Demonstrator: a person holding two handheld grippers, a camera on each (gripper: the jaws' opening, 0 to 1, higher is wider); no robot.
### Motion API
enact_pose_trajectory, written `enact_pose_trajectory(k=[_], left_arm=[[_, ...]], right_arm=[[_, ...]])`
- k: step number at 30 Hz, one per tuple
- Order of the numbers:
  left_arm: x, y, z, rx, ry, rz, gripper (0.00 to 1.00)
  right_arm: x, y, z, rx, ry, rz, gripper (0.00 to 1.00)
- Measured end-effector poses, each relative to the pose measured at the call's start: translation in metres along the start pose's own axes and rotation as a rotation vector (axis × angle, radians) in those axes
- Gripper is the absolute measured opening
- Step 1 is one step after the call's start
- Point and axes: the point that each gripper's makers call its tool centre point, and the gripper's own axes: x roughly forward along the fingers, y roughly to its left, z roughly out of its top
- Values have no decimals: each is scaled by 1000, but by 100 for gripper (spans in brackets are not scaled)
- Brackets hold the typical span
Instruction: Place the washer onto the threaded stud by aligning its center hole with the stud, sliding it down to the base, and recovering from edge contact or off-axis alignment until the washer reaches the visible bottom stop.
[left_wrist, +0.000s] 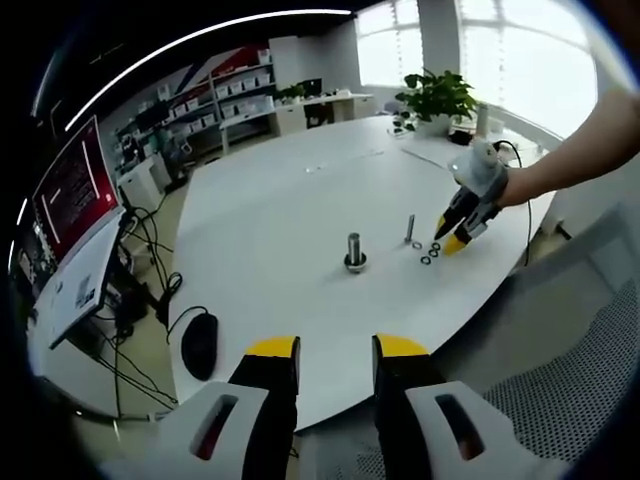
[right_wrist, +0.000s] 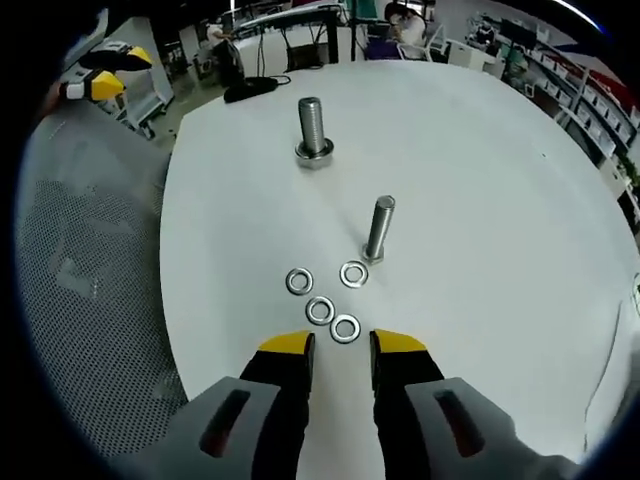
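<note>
Several flat metal washers (right_wrist: 320, 310) lie loose on the white table (right_wrist: 480, 200), just ahead of my right gripper (right_wrist: 342, 348), which is open and holds nothing. The nearest washer (right_wrist: 345, 328) sits right in front of its jaws. A thin threaded stud (right_wrist: 379, 228) stands upright just beyond the washers. Farther off stands a thicker stud (right_wrist: 313, 125) with a ring at its base. In the left gripper view my left gripper (left_wrist: 336, 350) is open and empty near the table edge. Ahead of it are the thick stud (left_wrist: 355, 248), the thin stud (left_wrist: 410, 228), the washers (left_wrist: 427, 252) and the right gripper (left_wrist: 452, 240).
A black computer mouse (left_wrist: 199, 343) lies at the table's left edge with its cable. A monitor (left_wrist: 75, 190) stands to the left and a potted plant (left_wrist: 437, 95) at the far side. A grey mesh chair (right_wrist: 80, 260) sits beside the table.
</note>
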Motion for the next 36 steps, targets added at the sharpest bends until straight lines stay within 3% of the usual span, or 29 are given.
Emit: enact_pose_trajectory(k=[9, 12, 18, 22, 29, 32, 36], left_arm=[[0, -1, -1, 0, 4, -5, 26], [0, -1, -1, 0, 5, -5, 26], [0, -1, -1, -2, 6, -5, 26], [1, -1, -2, 0, 9, -5, 26], [0, 1, -1, -7, 7, -1, 26], [0, 0, -1, -6, 8, -4, 26], [1, 0, -2, -5, 14, -4, 26]], right_arm=[[2, -1, -1, -88, 46, 30, 23], [3, -1, 0, -143, 87, 63, 23], [4, -2, 1, -160, 184, 116, 22], [4, -7, -1, -292, 240, 81, 17], [5, -3, 0, -303, 274, 92, 17], [5, -1, 1, -238, 264, 104, 20], [6, -2, 0, -297, 273, 97, 19]])
